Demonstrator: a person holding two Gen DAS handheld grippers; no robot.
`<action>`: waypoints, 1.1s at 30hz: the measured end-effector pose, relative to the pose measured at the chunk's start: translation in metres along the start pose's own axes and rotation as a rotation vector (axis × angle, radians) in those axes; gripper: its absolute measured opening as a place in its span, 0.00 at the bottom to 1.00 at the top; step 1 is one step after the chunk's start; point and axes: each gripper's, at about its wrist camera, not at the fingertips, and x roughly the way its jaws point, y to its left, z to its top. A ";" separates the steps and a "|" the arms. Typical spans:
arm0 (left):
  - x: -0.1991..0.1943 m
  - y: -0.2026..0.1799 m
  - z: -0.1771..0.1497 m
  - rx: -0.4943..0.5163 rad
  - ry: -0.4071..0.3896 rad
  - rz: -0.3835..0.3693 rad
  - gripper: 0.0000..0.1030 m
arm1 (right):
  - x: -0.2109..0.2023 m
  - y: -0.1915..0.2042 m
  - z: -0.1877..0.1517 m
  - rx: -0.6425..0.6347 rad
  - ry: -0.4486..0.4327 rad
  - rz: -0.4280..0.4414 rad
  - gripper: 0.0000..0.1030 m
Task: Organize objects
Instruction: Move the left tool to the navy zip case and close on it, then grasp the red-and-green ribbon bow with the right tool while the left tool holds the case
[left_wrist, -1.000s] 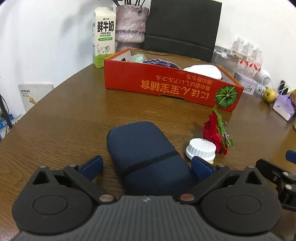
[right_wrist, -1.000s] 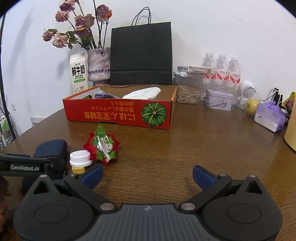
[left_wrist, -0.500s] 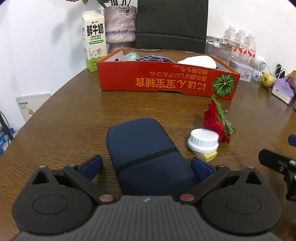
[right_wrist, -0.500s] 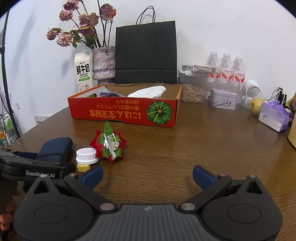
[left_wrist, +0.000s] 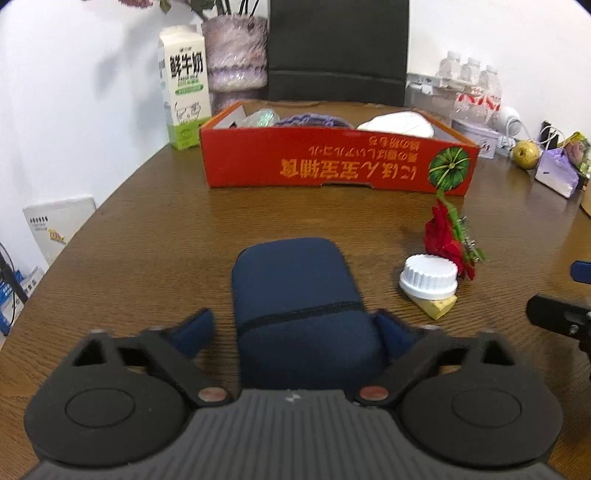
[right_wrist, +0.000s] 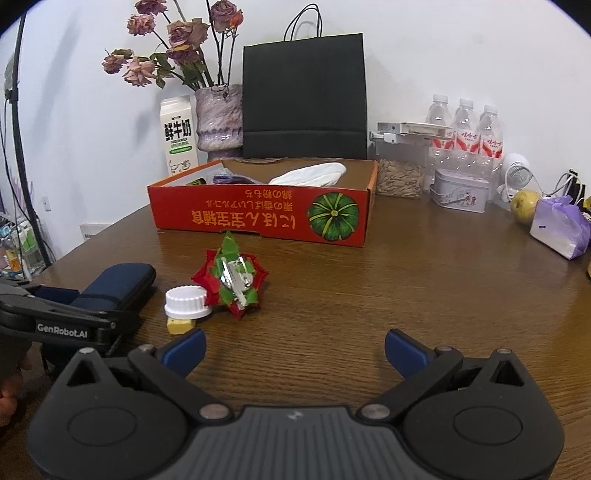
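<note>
Jaws of the left gripper (left_wrist: 293, 332) are closing around the navy pouch (left_wrist: 295, 295), which lies flat on the table (left_wrist: 147, 240) between them; the right pad looks at its side, the left one a little off, so no firm clamp yet. Best play here, I'd say: keep the pouch centred, squeeze across its width near the dark seam line, and lift level so the soft body doesn't sag out. Just beside it sit the white cap (left_wrist: 428, 277) on a yellow wedge and the red flower clip (left_wrist: 448, 240), so a clean straight lift avoids nudging them. Right gripper (right_wrist: 293, 350) hovers with jaws wide apart, nothing between them. Beyond, the red box (left_wrist: 332, 166) waits open, already holding a few things. Wood-grain table, white wall, milk carton (left_wrist: 184, 92), vase and black bag at the back
</note>
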 end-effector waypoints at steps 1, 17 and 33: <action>-0.002 -0.001 0.000 0.005 -0.009 0.007 0.72 | 0.000 0.001 0.000 -0.004 -0.002 0.011 1.00; -0.029 0.013 0.000 -0.044 -0.151 0.033 0.67 | 0.030 0.030 0.021 -0.022 -0.050 0.074 1.00; -0.031 0.030 0.001 -0.127 -0.148 -0.017 0.67 | 0.073 0.026 0.038 0.060 0.037 0.124 0.41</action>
